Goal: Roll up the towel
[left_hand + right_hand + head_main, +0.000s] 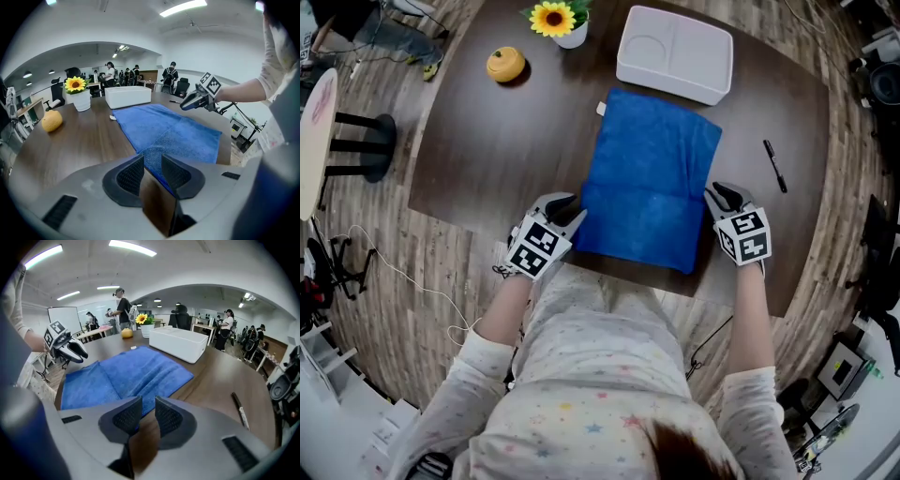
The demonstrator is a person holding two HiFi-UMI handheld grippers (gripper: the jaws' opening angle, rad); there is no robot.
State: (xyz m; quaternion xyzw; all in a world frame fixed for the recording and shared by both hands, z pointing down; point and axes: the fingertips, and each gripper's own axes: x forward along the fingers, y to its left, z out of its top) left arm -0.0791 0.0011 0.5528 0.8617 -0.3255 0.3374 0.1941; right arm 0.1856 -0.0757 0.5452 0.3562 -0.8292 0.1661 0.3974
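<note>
**Towel, blue: spread flat on desk**

Towel lies unrolled at the near middle of the dark desk, its far end just beside a white tray. I hold the left hand-held gripper at its near left corner, jaws narrowly apart with blue cloth showing in the gap. The right hand-held gripper sits at its right edge, jaws equally narrow over bare wood. A pen lies right, a sunflower pot and an orange fruit far left.
</note>
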